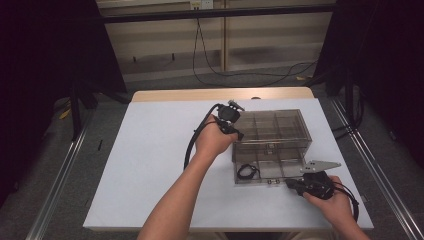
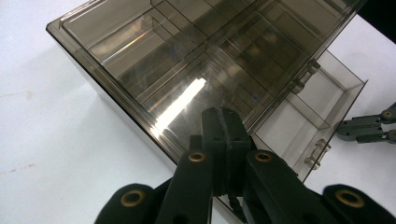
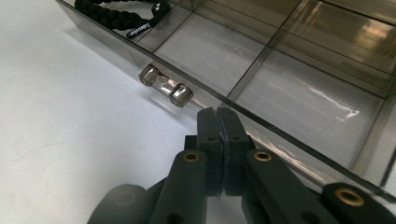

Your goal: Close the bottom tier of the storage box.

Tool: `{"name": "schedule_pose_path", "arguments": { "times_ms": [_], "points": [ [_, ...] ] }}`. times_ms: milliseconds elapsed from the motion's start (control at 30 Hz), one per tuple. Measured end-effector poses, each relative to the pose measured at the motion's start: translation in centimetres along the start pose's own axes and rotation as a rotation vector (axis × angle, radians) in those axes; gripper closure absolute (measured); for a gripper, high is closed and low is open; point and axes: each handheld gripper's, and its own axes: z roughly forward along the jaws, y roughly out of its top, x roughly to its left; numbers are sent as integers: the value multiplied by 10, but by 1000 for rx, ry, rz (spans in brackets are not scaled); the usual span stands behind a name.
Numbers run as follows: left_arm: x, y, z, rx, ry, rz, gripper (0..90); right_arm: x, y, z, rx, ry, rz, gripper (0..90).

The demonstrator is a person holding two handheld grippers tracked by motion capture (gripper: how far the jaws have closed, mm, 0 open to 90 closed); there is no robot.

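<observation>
The room is dark at both sides, with a pale panelled wall (image 1: 165, 40) at 12 o'clock and black cables (image 1: 240, 75) trailing over the grey floor (image 1: 165, 82) below it. A dark metal frame (image 1: 75, 105) stands at 9 o'clock. The table (image 1: 150, 165) has a wooden edge at its far end and a plain white top, matt, with a few faint marks.

On the table, right of centre toward 3 o'clock, sits a smoked clear plastic drawer box (image 1: 272, 132). Its lower drawer (image 1: 260, 172) is pulled out toward 6 o'clock and is split into compartments. A small clear handle (image 3: 166, 87) sticks out from the drawer front. In the drawer's left compartment lies a black braided cord loop (image 1: 246, 171) with a small black tag (image 3: 140, 30); the tag bears white lettering too small to read.

The left gripper (image 1: 235, 129) rests against the box's left top edge at about 9 o'clock of the box, its fingers (image 2: 215, 140) pressed together with nothing between them. The right gripper (image 1: 292, 184) sits at 5 o'clock of the box, just beside the drawer front and right of the handle, its fingers (image 3: 208, 135) closed together on nothing. A grey three-cornered plate (image 1: 322, 165) tops it.
</observation>
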Motion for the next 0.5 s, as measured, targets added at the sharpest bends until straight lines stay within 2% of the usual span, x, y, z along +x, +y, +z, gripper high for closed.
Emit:
{"name": "schedule_pose_path", "arguments": {
  "times_ms": [233,500],
  "points": [
    [1,0,0,1,-3,-12,900,1,2,3,-6,-14,-6,888],
    [1,0,0,0,-4,-16,900,4,5,9,-6,-7,-21,886]
  ]
}}
